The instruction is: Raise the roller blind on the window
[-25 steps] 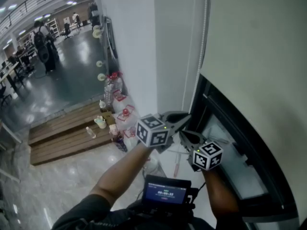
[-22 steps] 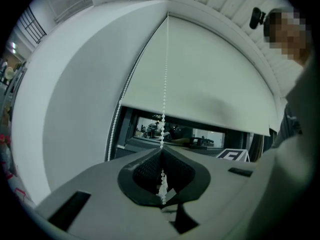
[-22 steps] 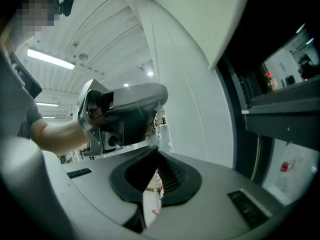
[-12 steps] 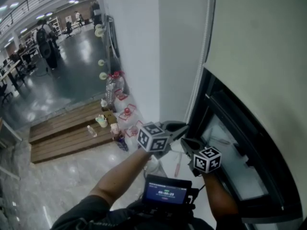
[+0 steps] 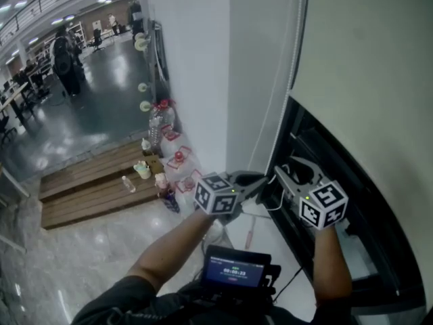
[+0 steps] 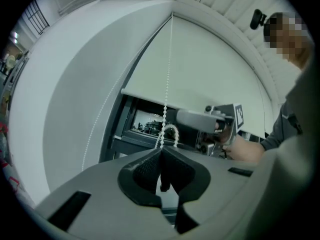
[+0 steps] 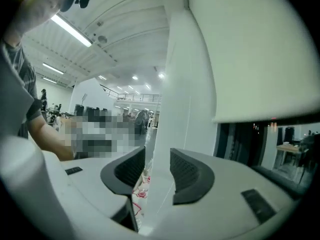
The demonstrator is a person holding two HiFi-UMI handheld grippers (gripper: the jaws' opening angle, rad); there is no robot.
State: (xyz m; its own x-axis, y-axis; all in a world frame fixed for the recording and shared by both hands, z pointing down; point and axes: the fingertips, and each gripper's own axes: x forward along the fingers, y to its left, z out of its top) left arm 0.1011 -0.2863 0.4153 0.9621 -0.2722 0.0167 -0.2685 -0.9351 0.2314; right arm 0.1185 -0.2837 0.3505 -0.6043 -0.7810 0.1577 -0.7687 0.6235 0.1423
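Note:
The cream roller blind [image 5: 365, 66] covers the upper window, its lower edge above the dark window frame [image 5: 304, 147]. A white bead chain [image 5: 292, 46] hangs beside it. My left gripper [image 5: 262, 180] is shut on the bead chain [image 6: 167, 84], which runs up from its closed jaws [image 6: 161, 151] in the left gripper view. My right gripper [image 5: 287, 168] is higher and to the right, in front of the frame. Its jaws have just been opening and nothing is between them [image 7: 157, 171]. The right gripper [image 6: 200, 120] also shows behind the chain's loop.
A white wall column [image 5: 196, 80] stands left of the window. Below it, bottles and bags [image 5: 166, 161] crowd a low wooden platform [image 5: 88, 188]. A small screen [image 5: 233, 271] sits at the person's chest. People stand far off in the hall [image 5: 64, 59].
My right gripper has risen and moved right, and its jaws have opened. The left gripper has stayed shut on the chain, almost in place.

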